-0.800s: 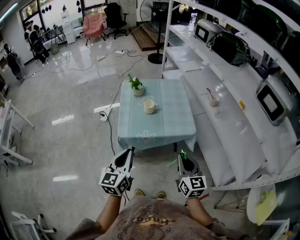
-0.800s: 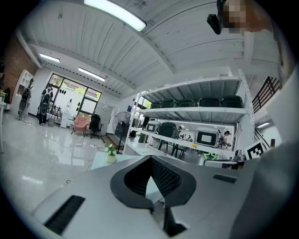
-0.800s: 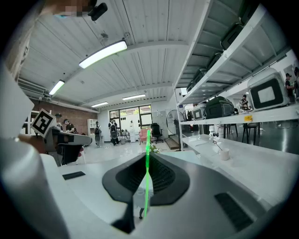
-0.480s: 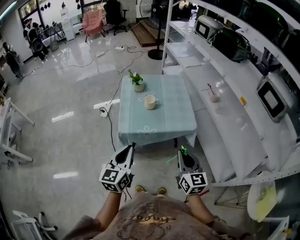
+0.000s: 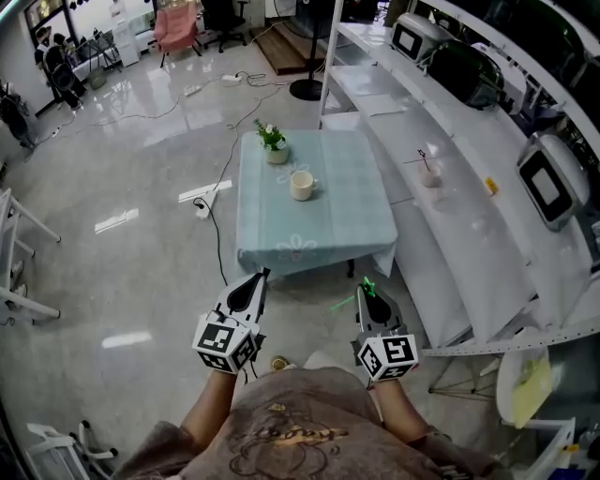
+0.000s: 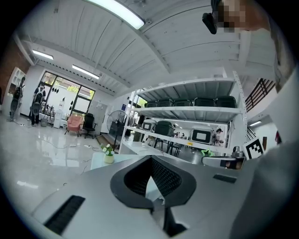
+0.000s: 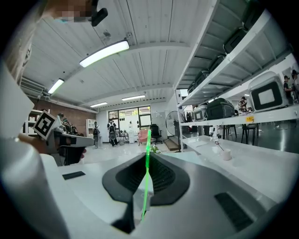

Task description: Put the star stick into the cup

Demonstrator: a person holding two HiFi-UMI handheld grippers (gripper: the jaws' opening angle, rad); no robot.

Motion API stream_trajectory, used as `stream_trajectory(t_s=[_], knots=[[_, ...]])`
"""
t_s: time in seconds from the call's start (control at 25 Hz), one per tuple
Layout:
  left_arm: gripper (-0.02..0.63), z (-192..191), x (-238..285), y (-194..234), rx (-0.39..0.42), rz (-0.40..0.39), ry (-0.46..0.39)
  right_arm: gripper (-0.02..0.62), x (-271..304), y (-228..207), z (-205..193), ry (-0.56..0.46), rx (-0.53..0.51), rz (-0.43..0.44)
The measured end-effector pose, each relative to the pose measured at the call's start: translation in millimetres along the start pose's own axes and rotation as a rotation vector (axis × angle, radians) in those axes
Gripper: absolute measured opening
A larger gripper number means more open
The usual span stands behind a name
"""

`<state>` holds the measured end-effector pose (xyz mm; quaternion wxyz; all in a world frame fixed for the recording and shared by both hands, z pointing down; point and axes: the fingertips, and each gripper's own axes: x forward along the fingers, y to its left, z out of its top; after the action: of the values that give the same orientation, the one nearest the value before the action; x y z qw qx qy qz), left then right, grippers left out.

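Nearest to us is a brown printed shirt (image 5: 291, 431), with both forearms reaching forward over the glossy floor (image 5: 122, 281). The left gripper (image 5: 255, 285) has its jaws pressed together, and in the left gripper view we see nothing between the ribbed pads. The right gripper (image 5: 367, 296) is just beside it at about the same level. Its jaws pinch the green star stick (image 7: 146, 172). In the right gripper view the stick runs up between the pads and rises past the tips. In the head view the star end shows just beyond those tips, and a thin green length juts out to the left.

Both grippers are short of the near edge of the surface (image 5: 347, 234), a small square table under a pale blue cloth. The cup (image 5: 301, 185), cream with its handle to the right, stands upright on the far half of the surface, well apart from the stick. Behind it, near the far left corner, sits a small potted plant (image 5: 273, 145).

Along the right runs a white shelf unit (image 5: 469, 262). It carries a little white cup with a stick in it (image 5: 428, 175), and a microwave (image 5: 553, 187) stands on it too. Cables trail over the floor beyond the surface, and farthest off we make out a pink chair (image 5: 172, 28).
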<state>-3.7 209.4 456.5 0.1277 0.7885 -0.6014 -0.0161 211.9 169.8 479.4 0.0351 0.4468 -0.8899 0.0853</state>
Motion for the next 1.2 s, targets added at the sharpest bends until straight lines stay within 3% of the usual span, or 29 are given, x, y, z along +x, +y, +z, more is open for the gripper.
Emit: stream_trajectory(t_s=[0.68, 1.2], knots=[[0.021, 9.0, 40.1, 65.1, 0.011, -0.011, -0.021, 0.017, 74.2, 7.6, 6.6, -0.030, 0.013, -0.020], [0.021, 40.6, 125.4, 116.2, 0.018, -0.002, -0.008, 0.017, 181.8, -21.8, 31.9, -0.048, 0.044, 0.011]])
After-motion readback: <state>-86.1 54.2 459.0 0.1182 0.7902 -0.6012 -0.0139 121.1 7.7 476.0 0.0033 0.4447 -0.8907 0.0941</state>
